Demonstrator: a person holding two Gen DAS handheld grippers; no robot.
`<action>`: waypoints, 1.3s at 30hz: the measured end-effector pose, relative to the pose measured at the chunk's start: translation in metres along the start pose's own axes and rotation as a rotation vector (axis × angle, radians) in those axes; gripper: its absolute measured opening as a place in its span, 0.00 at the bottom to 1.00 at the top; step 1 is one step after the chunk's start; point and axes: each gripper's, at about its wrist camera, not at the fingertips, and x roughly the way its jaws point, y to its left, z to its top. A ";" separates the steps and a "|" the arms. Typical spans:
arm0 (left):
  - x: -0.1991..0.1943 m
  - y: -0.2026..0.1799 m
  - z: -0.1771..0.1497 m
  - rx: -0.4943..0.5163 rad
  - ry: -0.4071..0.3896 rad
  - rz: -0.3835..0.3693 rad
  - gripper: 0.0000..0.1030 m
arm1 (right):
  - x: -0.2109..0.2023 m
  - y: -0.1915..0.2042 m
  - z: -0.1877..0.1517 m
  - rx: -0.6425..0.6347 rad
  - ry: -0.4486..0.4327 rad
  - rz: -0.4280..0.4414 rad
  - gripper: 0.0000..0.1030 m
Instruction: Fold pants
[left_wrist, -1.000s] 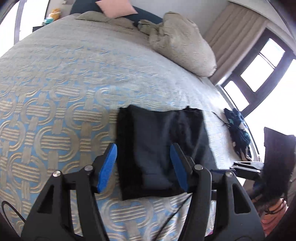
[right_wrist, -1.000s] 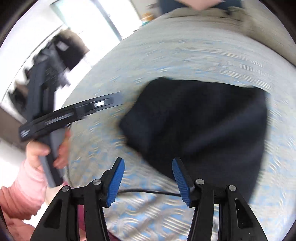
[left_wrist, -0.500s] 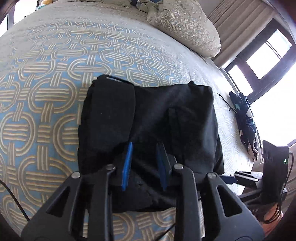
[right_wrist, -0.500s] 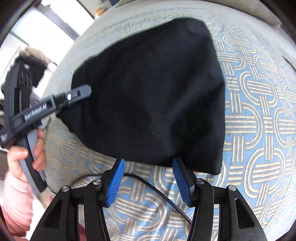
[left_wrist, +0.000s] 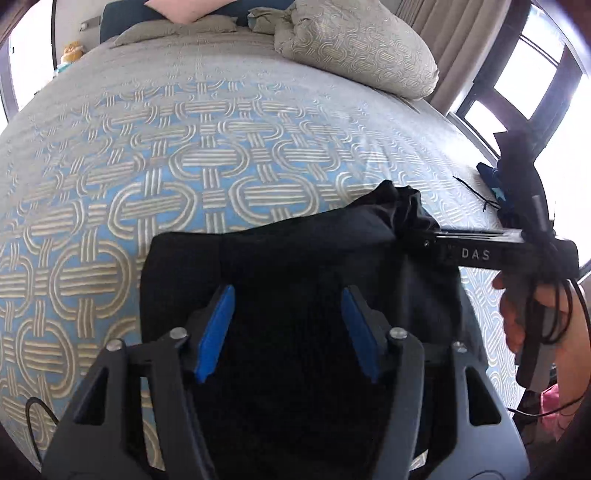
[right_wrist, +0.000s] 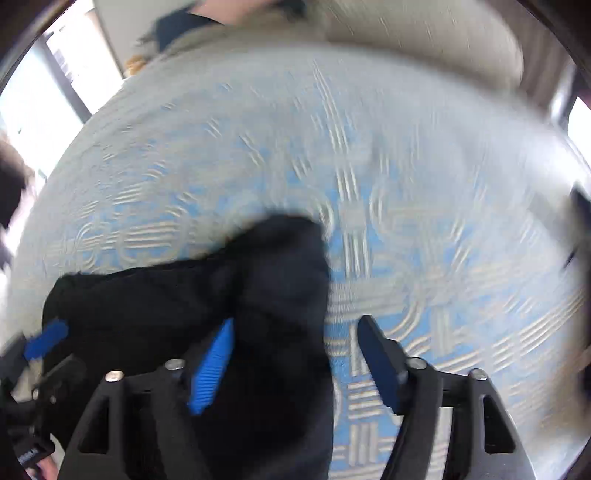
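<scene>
Two tongs work over one pair of black pants (left_wrist: 295, 266), folded into a soft, limp, light bundle on the patterned bedspread (left_wrist: 184, 166); best taken at a folded edge or corner. Left tongs (left_wrist: 286, 332): jaws about half open and opening, fabric lying between, not pinched. Right tongs (right_wrist: 295, 365): wider, opening, straddling the bundle's right edge, gripping nothing.

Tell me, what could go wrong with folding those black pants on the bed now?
The pants look bunched at one corner, right by the right gripper, so the fold might come undone. Both grippers are opening, with fabric between the left gripper fingers. The cloth could snag and drag along.
</scene>
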 end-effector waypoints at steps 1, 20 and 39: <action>-0.001 0.001 -0.001 0.001 -0.005 0.003 0.53 | 0.005 -0.008 -0.002 0.047 0.009 0.043 0.70; -0.034 0.061 -0.059 -0.181 0.077 -0.014 0.73 | -0.022 -0.024 -0.047 0.117 0.113 0.313 0.70; -0.002 0.087 -0.043 -0.379 0.147 -0.316 0.31 | -0.012 -0.016 -0.054 0.100 0.143 0.411 0.20</action>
